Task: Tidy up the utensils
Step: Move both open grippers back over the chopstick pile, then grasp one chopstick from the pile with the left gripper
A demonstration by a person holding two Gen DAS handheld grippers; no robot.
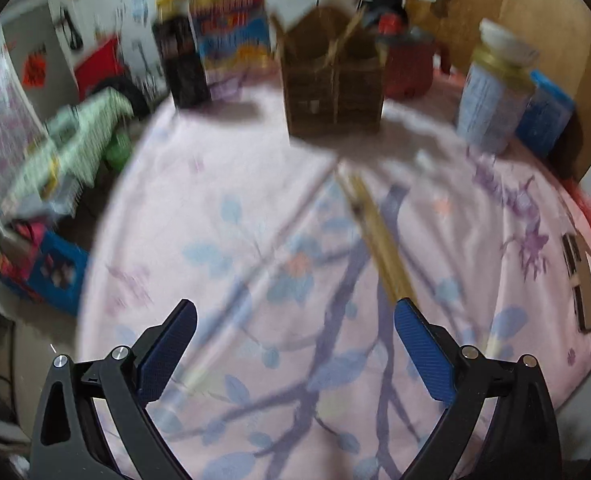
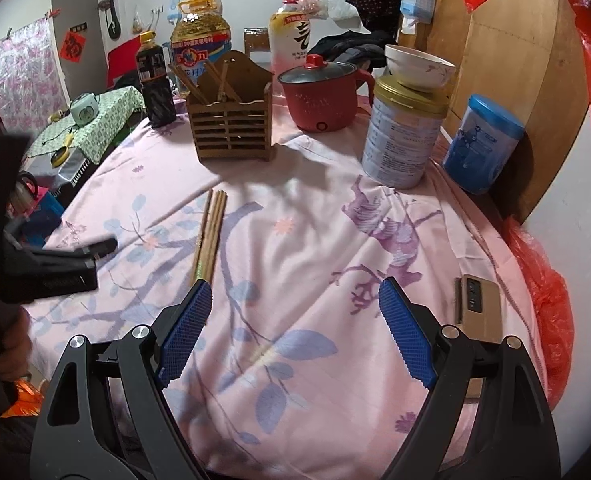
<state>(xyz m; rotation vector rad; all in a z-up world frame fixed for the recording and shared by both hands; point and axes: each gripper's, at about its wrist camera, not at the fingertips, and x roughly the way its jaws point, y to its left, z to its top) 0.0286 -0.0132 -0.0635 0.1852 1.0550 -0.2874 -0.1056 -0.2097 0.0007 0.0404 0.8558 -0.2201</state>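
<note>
A lived-in home: floral-clothed table (image 2: 315, 248) crowded with oil jug (image 2: 199, 36), cooking pot (image 2: 323, 96), chopstick holder (image 2: 231, 120).

My right gripper (image 2: 293, 328) has matt black plastic arms, bright metal pins and blue pads (image 2: 185, 336) with a fine ribbed grip; my left gripper (image 1: 295, 356) looks the same. The tablecloth (image 2: 315, 248) is soft, matt pink cloth with a printed floral pattern, slightly creased. On it lie chopsticks (image 2: 209, 236) of pale, dull wood. Behind them the utensil holder (image 2: 231, 120) is brown slatted wood, unvarnished in look. Right of the holder, the red pot (image 2: 321, 108) is glossy with a glass lid, and the tin (image 2: 405, 136) has a shiny paper-like label under a gold plastic lid.
</note>
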